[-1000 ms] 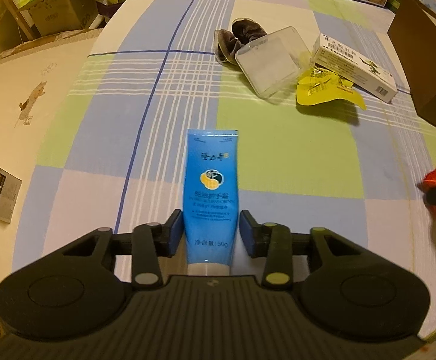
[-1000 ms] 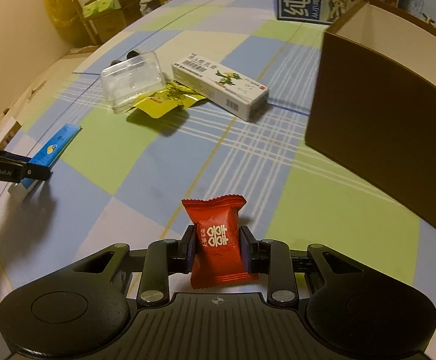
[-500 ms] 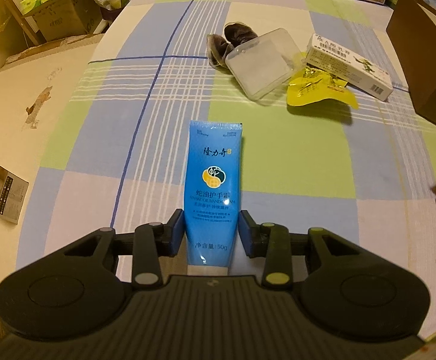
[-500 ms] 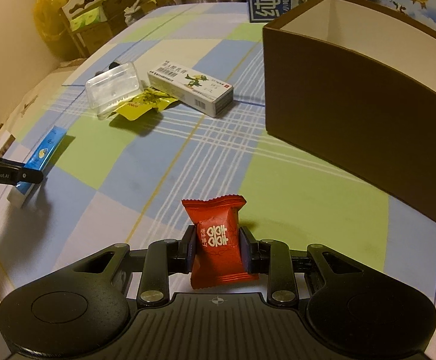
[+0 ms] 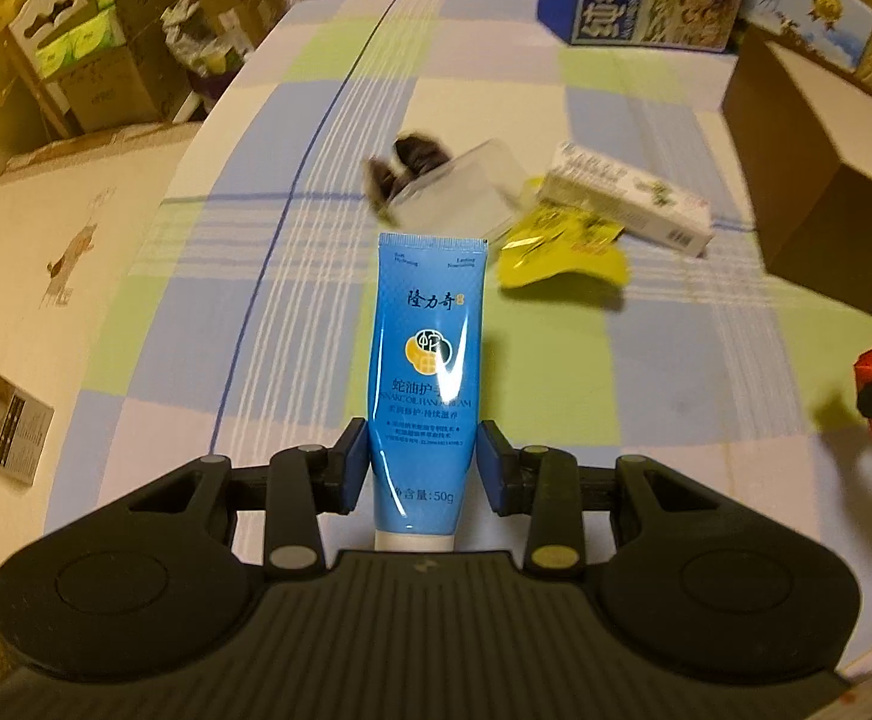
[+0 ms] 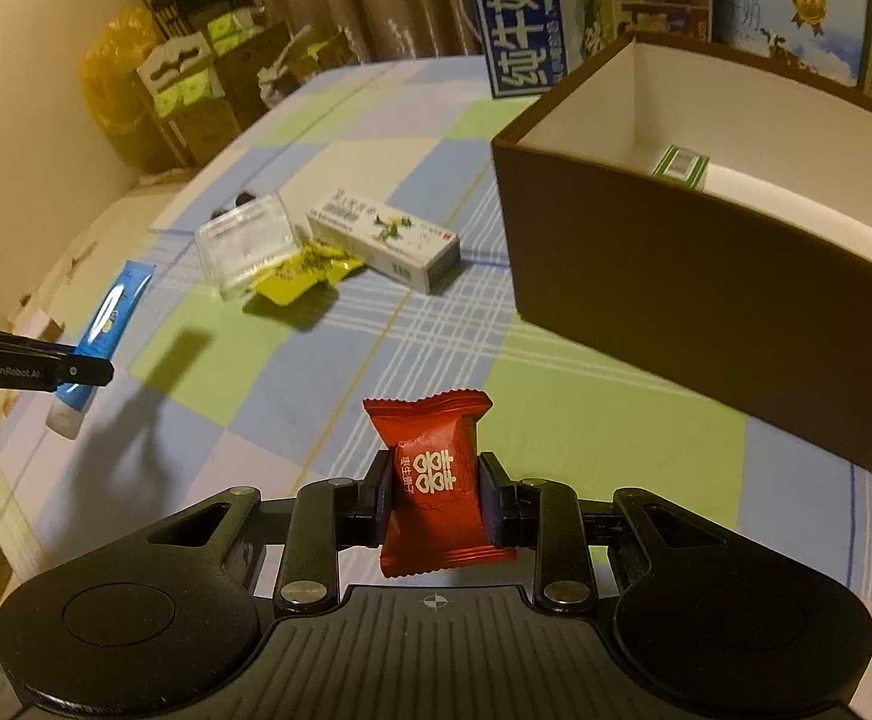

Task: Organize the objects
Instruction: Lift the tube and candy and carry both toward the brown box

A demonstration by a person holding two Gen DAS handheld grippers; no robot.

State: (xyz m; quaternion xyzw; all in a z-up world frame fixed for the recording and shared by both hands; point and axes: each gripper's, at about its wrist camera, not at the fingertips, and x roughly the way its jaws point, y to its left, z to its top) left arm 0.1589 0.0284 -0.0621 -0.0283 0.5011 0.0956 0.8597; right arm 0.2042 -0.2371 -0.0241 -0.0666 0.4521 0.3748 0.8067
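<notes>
the left gripper (image 5: 424, 474) is closed on a blue tube of hand cream (image 5: 427, 372), its blue pads pressed against the tube's lower sides, white cap toward the camera and crimped end pointing away. the tube is lifted above the checked bedspread (image 5: 556, 348); in the right wrist view its shadow falls on the cloth beside it. the right gripper (image 6: 433, 495) is closed on a red candy packet (image 6: 433, 480), pinched at its middle, and held above the cloth near the front edge of the bed.

toward the middle of the bed lies a loose cluster: a clear plastic case (image 6: 247, 243) resting partly on a yellow wrapper (image 6: 298, 273), a white medicine box (image 6: 385, 240) touching the wrapper's far side, and a dark crumpled thing (image 5: 406, 165), blurred, just behind the case. a large brown box (image 6: 676, 276) with a white inside stands open at the right side of the bed, well apart from the cluster; a small green and white packet (image 6: 682, 165) lies inside it. milk cartons (image 6: 520, 18) stand along the far edge of the bed.
</notes>
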